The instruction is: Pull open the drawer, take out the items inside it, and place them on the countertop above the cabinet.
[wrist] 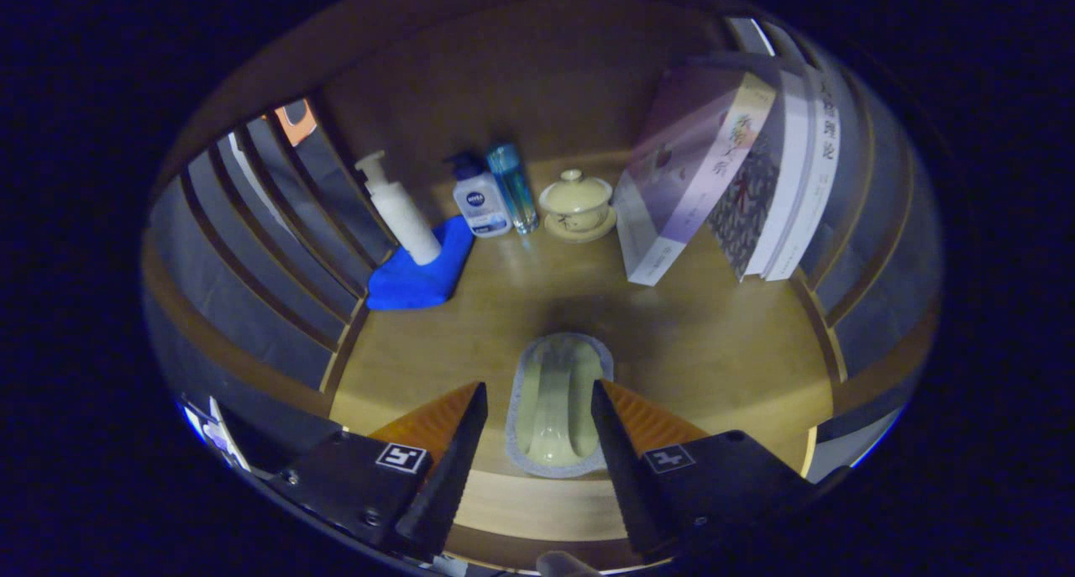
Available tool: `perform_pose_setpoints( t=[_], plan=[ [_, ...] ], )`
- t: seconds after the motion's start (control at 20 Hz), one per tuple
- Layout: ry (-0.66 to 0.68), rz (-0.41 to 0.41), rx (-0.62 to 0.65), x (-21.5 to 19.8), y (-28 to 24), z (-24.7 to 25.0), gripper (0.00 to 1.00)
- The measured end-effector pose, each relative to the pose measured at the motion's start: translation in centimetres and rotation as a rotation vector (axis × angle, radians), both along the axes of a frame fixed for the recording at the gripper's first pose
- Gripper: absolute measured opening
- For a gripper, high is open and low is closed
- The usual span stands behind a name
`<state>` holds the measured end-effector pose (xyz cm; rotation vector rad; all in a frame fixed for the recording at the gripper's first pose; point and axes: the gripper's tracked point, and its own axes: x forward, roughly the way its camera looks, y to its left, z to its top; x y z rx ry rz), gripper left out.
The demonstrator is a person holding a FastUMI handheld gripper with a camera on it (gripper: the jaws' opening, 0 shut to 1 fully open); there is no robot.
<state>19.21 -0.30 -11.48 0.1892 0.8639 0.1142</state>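
We look forward along the gripper (537,443) onto a wooden worktop (714,342) enclosed by a wooden back panel and slatted side walls. The gripper's fingers are spread apart and released, pressing on nothing. Between them, near the front edge of the worktop, lies a pale oblong dish (556,405) with a grey-speckled rim, its long axis pointing away from us; a clear gap separates it from each finger, though we cannot tell whether the fingertips hang above the surface or rest on it.

Along the back edge of the worktop we see a row of items. At the back left corner a folded blue cloth (416,279) lies against the slatted left wall (277,224), and a white pump bottle (401,212) stands on it, tilted toward the wall. Just beside the cloth stands a smaller white pump bottle with a blue label (479,197), touching or nearly touching a slim blue transparent bottle (514,186). Next in the row, a cream lidded cup on its saucer (576,203) stands upright. At the back right corner several books (722,174) lean together toward the slatted right wall (873,249), their lower corners resting on the worktop. The centre of the worktop is shadowed beyond the dish.
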Motion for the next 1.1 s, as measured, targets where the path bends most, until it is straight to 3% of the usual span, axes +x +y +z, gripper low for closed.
perform_pose_setpoints(
  t=[0.3, 0.6, 0.7, 0.75, 0.95, 1.1],
  plan=[
    [-0.156, 0.023, -0.014, -5.0, 0.4, 2.9, 0.80],
    [-0.313, 0.057, -0.018, -11.9, 1.4, 5.6, 0.82],
    [-0.389, 0.053, -0.019, -14.4, 1.6, 6.0, 0.92],
    [-0.431, 0.037, -0.041, -15.6, 0.9, 6.0, 0.97],
    [-0.595, -0.035, -0.081, -20.2, -0.1, 4.9, 0.98],
    [-0.625, -0.070, -0.077, -22.8, -0.1, 2.8, 0.98]
  ],
)
